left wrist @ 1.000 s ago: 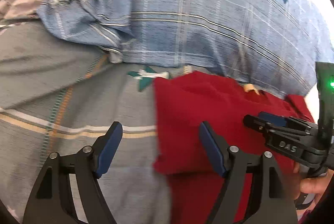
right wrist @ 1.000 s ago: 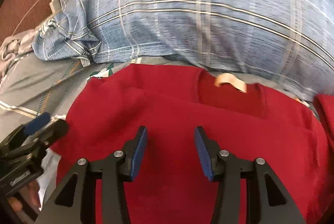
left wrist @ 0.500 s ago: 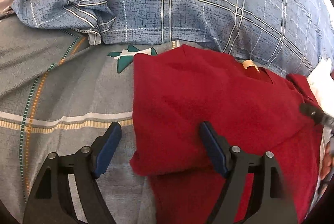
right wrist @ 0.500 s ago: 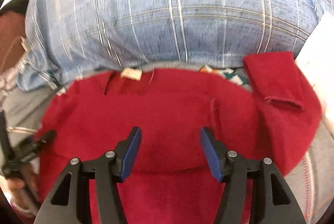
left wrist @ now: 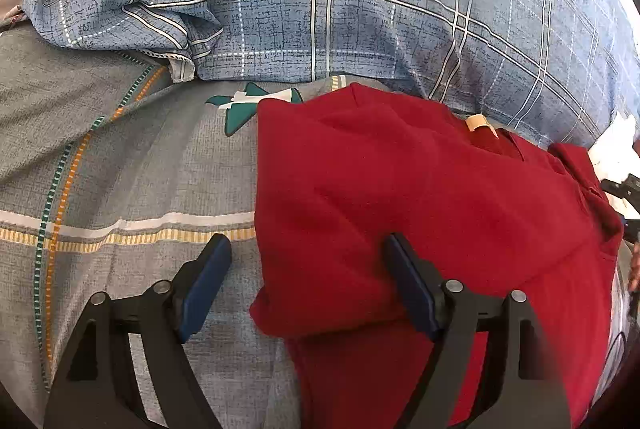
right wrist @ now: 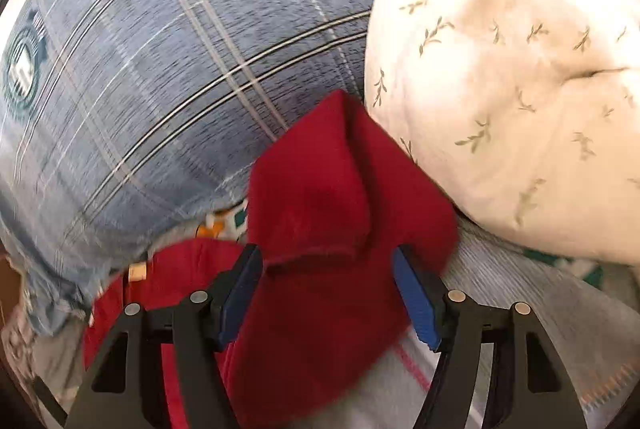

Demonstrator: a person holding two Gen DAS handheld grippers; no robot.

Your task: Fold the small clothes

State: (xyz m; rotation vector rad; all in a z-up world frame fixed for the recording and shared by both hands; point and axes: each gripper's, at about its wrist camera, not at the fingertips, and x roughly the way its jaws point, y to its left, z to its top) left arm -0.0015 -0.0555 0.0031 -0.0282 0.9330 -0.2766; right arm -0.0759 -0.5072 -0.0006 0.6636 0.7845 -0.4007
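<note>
Mid-fold, I reckon: small red knit top (left wrist: pixel 420 197) flat on grey striped bed sheet (left wrist: pixel 132 157), left side tucked in. My left tool (left wrist: pixel 308 281) wide open, empty, straddling folded edge. R tool (right wrist: pixel 326 293) wide open, empty, over red sleeve (right wrist: pixel 316 185) w/ cuff, beside white floral pillow (right wrist: pixel 520 89). Next, my guess: pinch sleeve, fold inward.

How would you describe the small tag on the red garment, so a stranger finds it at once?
Find the big blue plaid pillow. Just below its edge lies the red garment, and at its neckline sits the tag: the only pale beige patch on the red cloth.

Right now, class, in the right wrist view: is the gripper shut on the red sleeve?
No: the right gripper is open, its blue pads either side of the red sleeve, which lies loose between them.
</note>
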